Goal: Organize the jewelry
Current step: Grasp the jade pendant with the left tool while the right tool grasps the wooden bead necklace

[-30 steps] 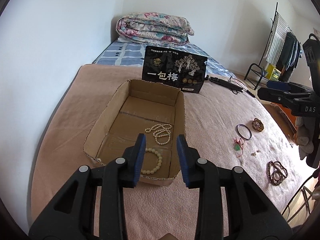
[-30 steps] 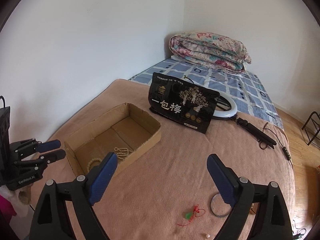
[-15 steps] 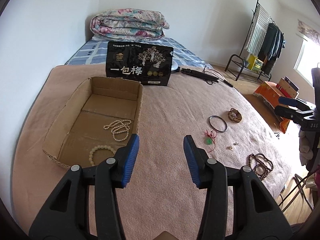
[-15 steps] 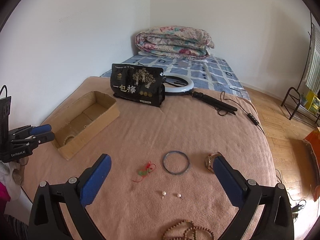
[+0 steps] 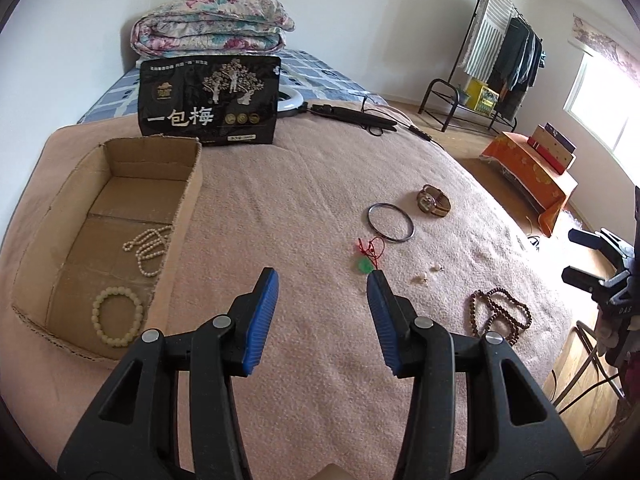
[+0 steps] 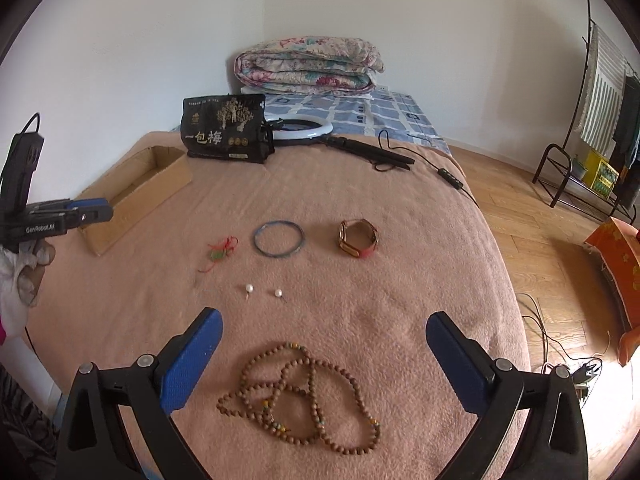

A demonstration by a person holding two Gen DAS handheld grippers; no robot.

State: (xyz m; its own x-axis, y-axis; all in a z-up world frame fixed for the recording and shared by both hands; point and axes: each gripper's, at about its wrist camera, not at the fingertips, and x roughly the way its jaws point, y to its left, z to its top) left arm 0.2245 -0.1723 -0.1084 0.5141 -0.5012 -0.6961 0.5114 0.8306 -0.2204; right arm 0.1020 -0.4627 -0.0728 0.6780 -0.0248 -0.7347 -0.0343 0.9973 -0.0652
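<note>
On the bed's pink blanket (image 6: 400,280) I log my right gripper (image 6: 324,350) with jaws spread wide above the brown bead necklace (image 6: 304,396), my left gripper (image 5: 322,292) jaws apart, empty, beside the cardboard box (image 5: 188,200) holding a pearl strand (image 5: 150,248) and bead bracelet (image 5: 117,316).

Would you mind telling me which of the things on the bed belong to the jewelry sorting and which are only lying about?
Belong to the job: cardboard box, pearl necklace, pale bead bracelet, brown bead strand, two pearl earrings, bangle, watch, red-cord pendant.

Just lying about: black snack bag, ring light, folded quilt.
</note>
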